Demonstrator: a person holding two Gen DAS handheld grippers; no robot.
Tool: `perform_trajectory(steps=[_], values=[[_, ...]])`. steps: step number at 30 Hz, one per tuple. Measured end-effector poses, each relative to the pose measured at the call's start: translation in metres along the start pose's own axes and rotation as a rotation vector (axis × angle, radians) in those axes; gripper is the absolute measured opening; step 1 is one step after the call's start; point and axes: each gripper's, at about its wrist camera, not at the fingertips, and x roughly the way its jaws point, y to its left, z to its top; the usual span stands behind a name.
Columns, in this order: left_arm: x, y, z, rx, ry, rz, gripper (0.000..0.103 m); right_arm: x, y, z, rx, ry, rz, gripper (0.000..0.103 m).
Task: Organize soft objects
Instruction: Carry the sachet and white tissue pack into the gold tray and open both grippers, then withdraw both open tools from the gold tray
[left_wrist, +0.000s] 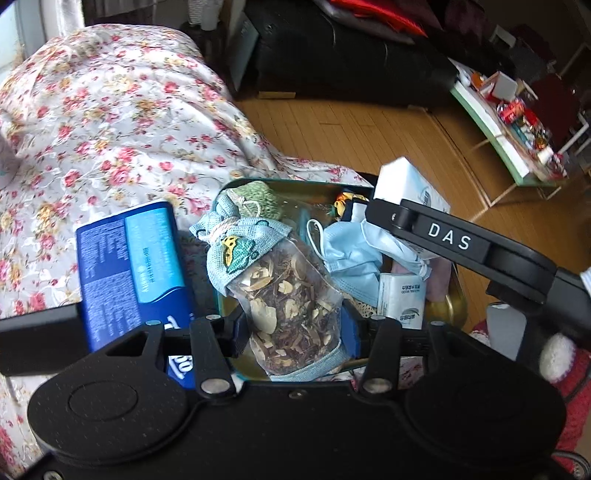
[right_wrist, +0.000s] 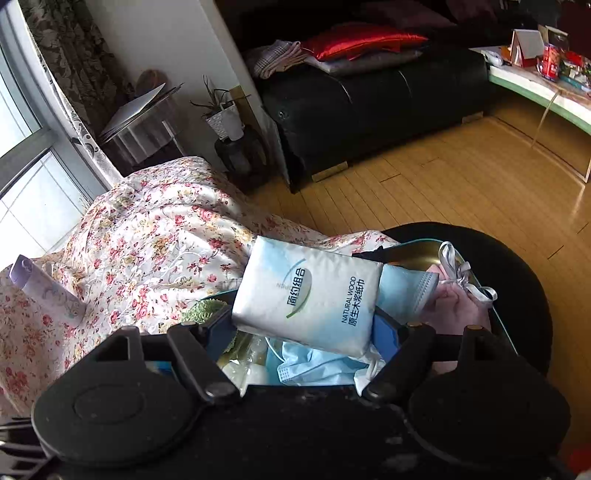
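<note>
My left gripper (left_wrist: 291, 328) is shut on a clear sachet of dried herbs (left_wrist: 291, 299) with a light blue cloth top, held over a teal-rimmed gold tin (left_wrist: 452, 306). The tin holds a blue face mask (left_wrist: 347, 254), a green knitted pouch (left_wrist: 258, 199) and a small tissue pack (left_wrist: 400, 299). My right gripper (right_wrist: 306, 332) is shut on a white and blue tissue pack (right_wrist: 310, 295), held above the same tin (right_wrist: 413, 258); that pack also shows in the left wrist view (left_wrist: 410, 184). A pink pouch with a silver ribbon (right_wrist: 461, 295) lies in the tin.
A dark blue tissue pack (left_wrist: 133, 273) lies left of the tin on the floral quilt (left_wrist: 110, 122). A lilac tube (right_wrist: 48, 291) rests on the quilt. A black sofa (right_wrist: 369, 110), wooden floor (right_wrist: 443, 184) and a cluttered low table (left_wrist: 517, 129) stand beyond.
</note>
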Motion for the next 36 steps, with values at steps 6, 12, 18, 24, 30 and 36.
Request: perform_trajectory(steps=[6, 12, 18, 24, 30, 36], values=[[-0.001, -0.002, -0.004, 0.023, -0.021, 0.044, 0.065, 0.0, -0.003, -0.001, -0.001, 0.0, 0.005, 0.076], [-0.009, 0.014, -0.011, -0.028, -0.026, 0.066, 0.067, -0.002, 0.005, -0.004, -0.05, -0.008, -0.001, 0.076], [-0.017, 0.023, -0.017, -0.05, -0.04, 0.091, 0.069, -0.005, 0.01, -0.006, -0.09, -0.025, -0.013, 0.082], [-0.02, 0.022, -0.02, -0.045, -0.053, 0.117, 0.07, -0.006, 0.012, -0.006, -0.099, -0.033, -0.029, 0.085], [-0.022, 0.019, -0.024, -0.046, -0.065, 0.15, 0.073, -0.004, 0.007, -0.005, -0.068, -0.016, -0.048, 0.094], [-0.025, 0.02, -0.026, -0.066, -0.072, 0.17, 0.073, -0.004, 0.004, -0.004, -0.045, 0.001, -0.092, 0.101]])
